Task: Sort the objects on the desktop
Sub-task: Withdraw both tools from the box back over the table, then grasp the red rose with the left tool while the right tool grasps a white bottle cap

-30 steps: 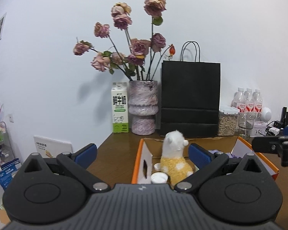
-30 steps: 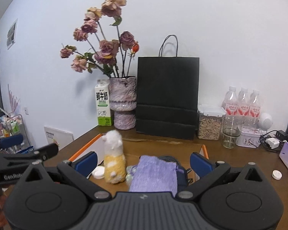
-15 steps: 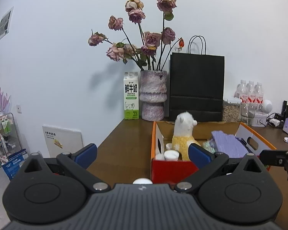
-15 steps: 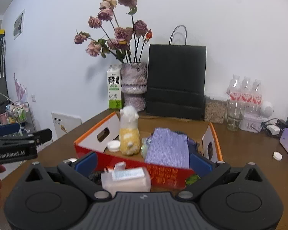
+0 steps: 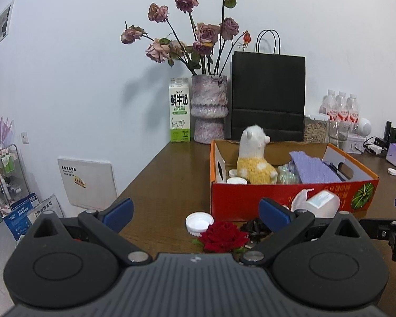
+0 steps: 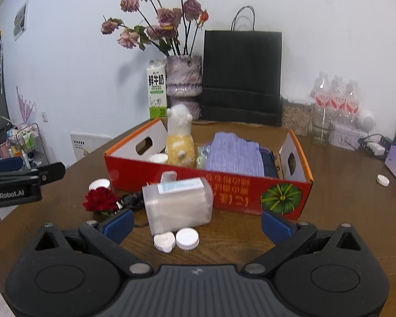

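red box ahead, clutter before it

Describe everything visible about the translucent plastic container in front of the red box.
The container is a frosted, rounded-corner plastic tub with pale contents, lying on the table. A white-blue label sits on top, with a small white flap raised at its back left. It stands just before the red box, unheld; two white caps lie at its front.

Dark item behind rose: unidentifiable; box blurred.
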### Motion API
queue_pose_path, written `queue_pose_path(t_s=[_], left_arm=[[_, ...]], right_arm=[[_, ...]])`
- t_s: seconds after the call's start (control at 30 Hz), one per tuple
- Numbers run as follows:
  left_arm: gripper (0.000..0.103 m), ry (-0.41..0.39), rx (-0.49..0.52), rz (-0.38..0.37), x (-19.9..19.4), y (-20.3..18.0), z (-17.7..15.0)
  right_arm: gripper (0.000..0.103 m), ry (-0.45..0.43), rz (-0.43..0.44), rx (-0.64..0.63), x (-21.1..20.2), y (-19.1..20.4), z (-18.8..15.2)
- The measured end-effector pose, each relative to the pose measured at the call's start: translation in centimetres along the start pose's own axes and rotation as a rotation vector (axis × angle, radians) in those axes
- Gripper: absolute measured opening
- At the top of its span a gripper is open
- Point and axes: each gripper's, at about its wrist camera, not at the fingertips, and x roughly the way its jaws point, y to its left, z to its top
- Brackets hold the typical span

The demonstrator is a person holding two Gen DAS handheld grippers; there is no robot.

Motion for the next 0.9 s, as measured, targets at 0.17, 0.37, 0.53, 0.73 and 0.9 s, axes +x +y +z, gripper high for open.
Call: queue_pose_path(t_s=[0.17,0.37,0.53,0.73,0.9], left_arm=[[0.103,0.015,-0.005,0.002,0.2,0.2,-0.3],[0.103,0.032,-0.003,0.001,0.5,0.3,-0.8],[0.103,0.054,0.007,0.004,0.9,0.3,-1.3],[0.103,0.089,0.008,0.011,1.8,0.8,-2.0],[0.103,0.114,0.015,-0.003,2.6,0.8,-2.5]], right_arm=[[0.103,0.013,-0.003,0.004,0.2,-0.1,-0.6],[0.103,0.02,-0.005,-0.001,0.3,-0.2,-0.8],[0.103,0.036,-0.01,0.009,0.7,-0.7,-1.4],[0.103,0.066,-0.01,0.012,1.8,-0.9,-2.0],[0.103,0.085,-0.01,0.003,3.1,-0.7,-2.3]])
